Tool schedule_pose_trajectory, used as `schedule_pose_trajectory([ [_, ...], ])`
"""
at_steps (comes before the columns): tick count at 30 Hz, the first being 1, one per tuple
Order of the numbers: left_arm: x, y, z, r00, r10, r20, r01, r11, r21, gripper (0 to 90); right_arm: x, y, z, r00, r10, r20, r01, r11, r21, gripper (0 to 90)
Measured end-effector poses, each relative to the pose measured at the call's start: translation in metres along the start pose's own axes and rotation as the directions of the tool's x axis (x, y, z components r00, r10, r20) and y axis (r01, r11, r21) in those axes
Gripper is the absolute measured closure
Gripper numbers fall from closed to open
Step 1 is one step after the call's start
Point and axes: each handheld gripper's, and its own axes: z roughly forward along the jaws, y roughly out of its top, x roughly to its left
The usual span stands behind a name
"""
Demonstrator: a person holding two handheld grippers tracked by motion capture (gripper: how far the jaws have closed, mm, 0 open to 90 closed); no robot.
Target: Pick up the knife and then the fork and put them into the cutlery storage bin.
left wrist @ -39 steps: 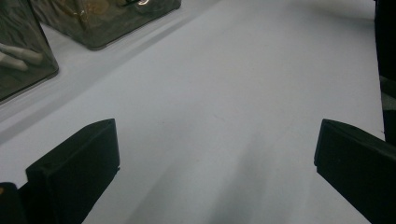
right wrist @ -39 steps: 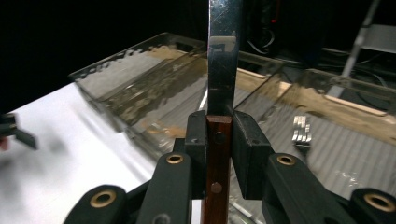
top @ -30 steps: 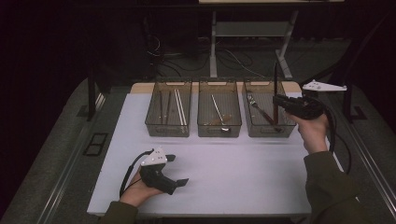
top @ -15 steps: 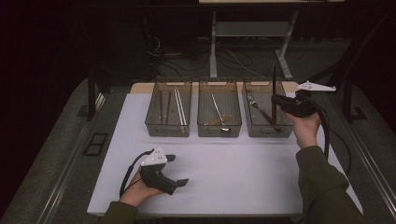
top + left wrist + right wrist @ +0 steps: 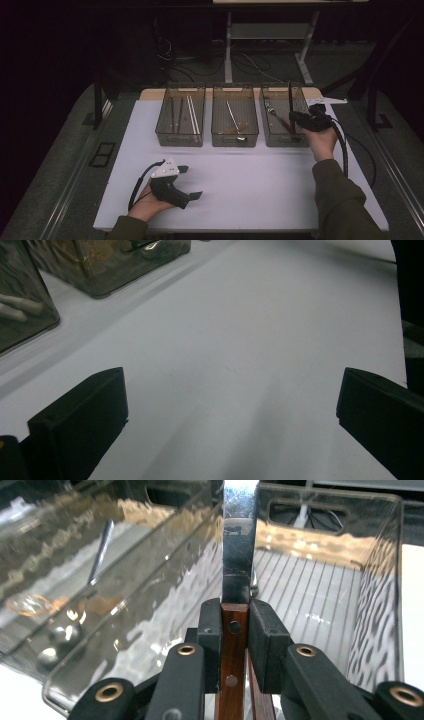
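Lowered since a second ago: right hand-held gripper [image 5: 294,116], now over the right bin [image 5: 302,95], pinching a wood-handled knife [image 5: 234,630] by its handle, blade [image 5: 289,95] up. Alongside on the white counter [image 5: 280,200]: middle bin [image 5: 235,141] with a spoon [image 5: 233,117], left bin [image 5: 180,140] with pale sticks [image 5: 192,114]; a fork [image 5: 276,116] lying in the right bin just beneath the knife. Riveted handle between the pads plain from the right gripper view; left hand-held gripper [image 5: 225,405] unmoved, jaws spread wide over bare counter, as seen from its own view.
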Motion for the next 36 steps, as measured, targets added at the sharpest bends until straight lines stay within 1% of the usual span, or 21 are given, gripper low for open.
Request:
schedule_pose_trajectory([
  [3, 0.000, 0.000, 0.000, 1.0000, 0.002, -0.001, -0.002, 1.0000, 0.000, 0.0, 0.001, -0.001, 0.003, 1.0000, -0.006, -0.002, 0.006, 1.000, 0.026, 76.7],
  [5, 0.000, 0.000, 0.000, 1.0000, 0.001, -0.001, -0.001, 1.0000, -0.001, 0.0, 0.002, -0.002, 0.005, 0.9998, -0.017, 0.009, 0.017, 0.999, 0.042, 75.9],
  [7, 0.000, 0.000, 0.000, 1.0000, 0.002, 0.000, -0.002, 1.0000, 0.000, 0.0, 0.002, -0.003, 0.007, 0.9998, -0.019, 0.003, 0.019, 0.998, 0.054, 74.3],
  [12, 0.000, 0.000, 0.000, 1.0000, 0.001, -0.001, -0.001, 1.0000, -0.001, 0.0, 0.002, -0.001, 0.003, 0.9999, -0.015, 0.007, 0.015, 0.999, 0.032, 65.1],
  [17, 0.000, 0.000, 0.000, 1.0000, 0.000, -0.002, 0.000, 1.0000, 0.001, 0.0, 0.001, 0.000, -0.001, 0.9998, 0.004, -0.019, -0.003, 1.000, 0.023, 54.6],
  [19, 0.000, 0.000, 0.000, 1.0000, 0.000, -0.003, 0.000, 1.0000, 0.002, 0.0, 0.001, 0.001, -0.004, 0.9998, -0.003, -0.018, 0.004, 1.000, 0.021, 51.3],
  [21, 0.000, 0.000, 0.000, 1.0000, -0.002, -0.003, 0.002, 1.0000, 0.003, 0.0, 0.002, 0.002, -0.007, 0.9994, 0.000, -0.034, 0.000, 1.000, 0.011, 46.8],
  [24, 0.001, 0.000, 0.000, 1.0000, -0.003, -0.006, 0.003, 1.0000, 0.003, 0.0, 0.004, 0.004, -0.011, 0.9991, -0.009, -0.041, 0.010, 1.000, 0.006, 39.7],
  [30, 0.002, 0.000, 0.000, 0.9999, -0.003, -0.011, 0.003, 1.0000, 0.004, 0.0, 0.004, 0.005, -0.017, 0.9969, 0.004, -0.079, -0.002, 1.000, 0.023, 33.4],
  [33, 0.002, 0.001, -0.001, 0.9999, -0.001, -0.016, 0.001, 1.0000, 0.002, 0.0, 0.005, 0.006, -0.022, 0.9958, -0.005, -0.091, 0.007, 1.000, 0.025, 29.4],
  [36, 0.003, 0.001, -0.001, 0.9998, -0.001, -0.020, 0.001, 1.0000, 0.004, 0.0, 0.006, 0.007, -0.028, 0.9935, -0.015, -0.113, 0.019, 0.999, 0.032, 27.5],
])
